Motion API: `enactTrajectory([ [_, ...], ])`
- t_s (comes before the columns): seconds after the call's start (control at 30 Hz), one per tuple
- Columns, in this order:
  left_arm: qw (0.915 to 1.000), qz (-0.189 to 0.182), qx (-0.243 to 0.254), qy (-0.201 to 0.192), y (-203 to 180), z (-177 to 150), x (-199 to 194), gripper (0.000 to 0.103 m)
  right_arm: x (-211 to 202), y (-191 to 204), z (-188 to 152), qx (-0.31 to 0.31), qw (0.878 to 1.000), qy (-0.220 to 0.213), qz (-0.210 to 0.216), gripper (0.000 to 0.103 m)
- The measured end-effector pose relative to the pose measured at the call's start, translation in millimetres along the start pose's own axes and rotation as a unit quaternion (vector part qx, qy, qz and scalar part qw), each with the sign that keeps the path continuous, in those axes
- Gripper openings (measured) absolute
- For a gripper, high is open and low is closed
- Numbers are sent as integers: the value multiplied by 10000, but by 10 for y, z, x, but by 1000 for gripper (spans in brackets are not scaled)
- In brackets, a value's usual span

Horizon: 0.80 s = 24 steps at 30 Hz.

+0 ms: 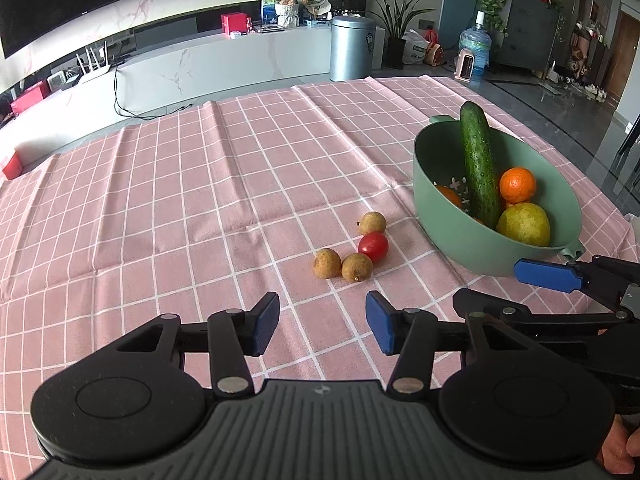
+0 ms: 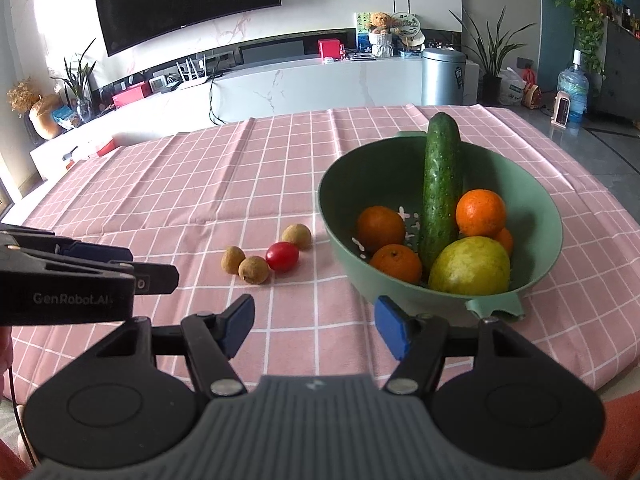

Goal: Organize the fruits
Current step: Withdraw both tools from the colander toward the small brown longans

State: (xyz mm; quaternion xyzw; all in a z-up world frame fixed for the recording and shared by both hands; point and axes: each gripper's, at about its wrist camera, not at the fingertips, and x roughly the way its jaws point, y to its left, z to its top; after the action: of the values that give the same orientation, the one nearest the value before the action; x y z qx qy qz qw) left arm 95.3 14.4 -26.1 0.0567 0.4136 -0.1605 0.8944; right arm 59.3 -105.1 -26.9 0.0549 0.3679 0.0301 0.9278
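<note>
cloth: bowl right | tomato, three longans left of bowl | bowl: cucumber, oranges, pear

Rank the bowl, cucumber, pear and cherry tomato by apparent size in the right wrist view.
1. Bowl
2. Cucumber
3. Pear
4. Cherry tomato
The pear lies nearer the camera than the cucumber, but the order holds.

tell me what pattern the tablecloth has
Pink tablecloth with a white grid; left wrist view.
</note>
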Motion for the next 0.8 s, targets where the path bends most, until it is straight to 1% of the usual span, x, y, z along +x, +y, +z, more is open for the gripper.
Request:
enactTrajectory([
  [0.13,9999,-47,-76,59,38,-5,75,59,72,32,-8,-5,10000,35,-7,63],
  [0.2,9999,-56,-82,70,49,-1,114,59,112,37,-1,-9,10000,56,-28,60],
  [0.3,9996,-197,-153,109,73,8,179,59,188,50,2,36,9999,130,-2,54],
  [0.37,9990,-338,-228,173,98,10,231,55,226,52,-1,57,9998,172,38,47],
  [0.5,9978,-455,-387,274,163,-4,329,47,312,36,-1,188,9994,247,129,38],
  [0.63,9971,-534,-463,268,205,26,409,47,423,32,3,395,9982,369,278,28],
  [0.8,9983,-467,-198,299,202,96,535,46,534,113,2,370,9977,410,391,28],
])
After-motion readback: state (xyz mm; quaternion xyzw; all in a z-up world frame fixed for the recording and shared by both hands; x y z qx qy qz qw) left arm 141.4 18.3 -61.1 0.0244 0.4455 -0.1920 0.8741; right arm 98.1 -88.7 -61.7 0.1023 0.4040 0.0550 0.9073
